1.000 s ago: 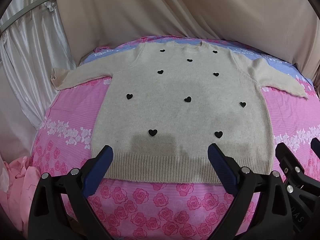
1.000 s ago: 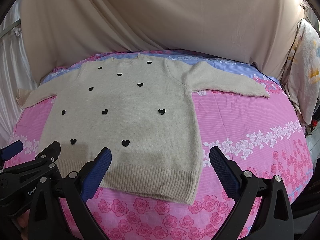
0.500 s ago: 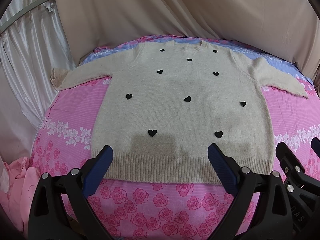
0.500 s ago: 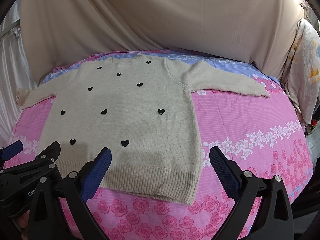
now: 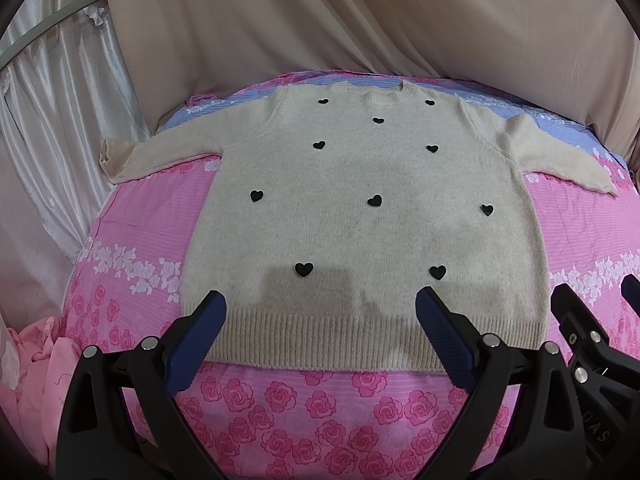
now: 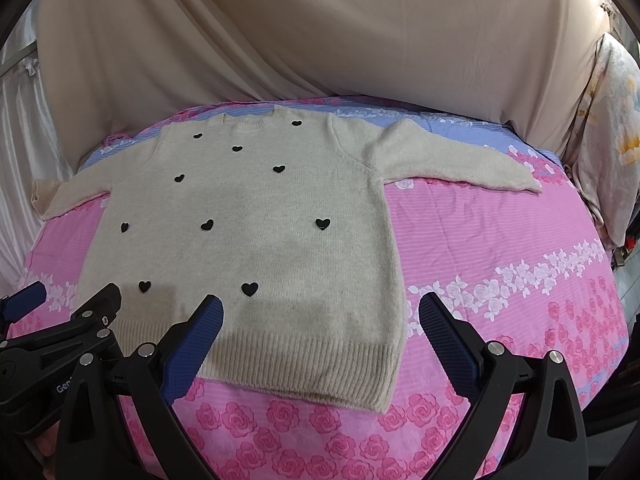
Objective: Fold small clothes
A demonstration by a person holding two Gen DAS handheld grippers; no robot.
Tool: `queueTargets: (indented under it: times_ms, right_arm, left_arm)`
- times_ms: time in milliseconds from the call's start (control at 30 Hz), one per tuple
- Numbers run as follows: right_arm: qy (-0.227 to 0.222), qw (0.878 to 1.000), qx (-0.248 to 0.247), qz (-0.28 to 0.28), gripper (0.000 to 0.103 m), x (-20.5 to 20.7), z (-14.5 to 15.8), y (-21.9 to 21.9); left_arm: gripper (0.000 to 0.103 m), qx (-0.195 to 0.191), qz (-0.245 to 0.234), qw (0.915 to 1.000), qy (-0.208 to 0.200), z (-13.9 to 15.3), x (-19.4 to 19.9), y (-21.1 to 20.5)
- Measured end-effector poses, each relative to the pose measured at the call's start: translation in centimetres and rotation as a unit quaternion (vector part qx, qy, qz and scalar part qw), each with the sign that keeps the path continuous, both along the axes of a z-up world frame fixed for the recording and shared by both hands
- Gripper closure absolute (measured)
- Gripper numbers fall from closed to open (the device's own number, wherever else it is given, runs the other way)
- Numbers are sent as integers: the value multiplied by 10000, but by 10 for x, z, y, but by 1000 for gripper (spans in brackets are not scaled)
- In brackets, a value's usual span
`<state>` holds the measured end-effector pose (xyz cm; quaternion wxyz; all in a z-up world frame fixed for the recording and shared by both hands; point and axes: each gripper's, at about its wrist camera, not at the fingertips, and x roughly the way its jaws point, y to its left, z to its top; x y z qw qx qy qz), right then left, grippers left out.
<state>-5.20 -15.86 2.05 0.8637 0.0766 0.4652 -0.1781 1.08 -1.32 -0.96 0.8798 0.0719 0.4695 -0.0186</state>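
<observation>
Lying flat and face up across the middle of the bed (image 5: pixel 132 216): a cream sweater (image 5: pixel 360 216) dotted with black hearts (image 5: pixel 375 200), both claws hovering wide open at its hem.

Spreading out unfolded, neck pointing toward the far edge of the bed by the beige curtain (image 5: pixel 360 20), both sleeves reaching out toward the left and right edges, ribbed hem (image 5: pixel 320 344) running along the near edge. Hanging just above the hem near its left half, the left claw (image 5: pixel 320 328), blue pads (image 5: pixel 196 336) gaping fully apart and gripping nothing. Hanging over the hem's right corner, the right claw (image 6: pixel 320 332), likewise gaping fully and gripping nothing, one pad over the sweater and the other over the pink rose sheet (image 6: pixel 500 240). Bunching at the near left corner of the bed, a pink cloth (image 5: pixel 32 352).
</observation>
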Motion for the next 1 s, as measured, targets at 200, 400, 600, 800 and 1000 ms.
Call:
queueTargets:
  times_ms: [200, 400, 600, 800, 1000]
  right_arm:
    - [57, 10000, 73, -13, 6, 9, -4, -6]
    - [171, 9971, 719, -178, 6, 28, -21, -42]
    - [-21, 9713, 1649, -1713, 8, 30, -56, -199]
    - [-500, 9280, 1908, -3160, 13, 26, -78, -377]
    - [-426, 9248, 1463, -3487, 14, 58, -103, -482]
  left_arm:
    - [10, 23, -8, 10000, 20, 0, 6, -2]
    - [8, -174, 125, 9998, 60, 3, 28, 0]
    - [5, -479, 557, 9973, 21, 9, 50, 14]
    - [5, -267, 885, 9957, 88, 5, 72, 16]
    - [5, 91, 985, 9945, 335, -12, 87, 11]
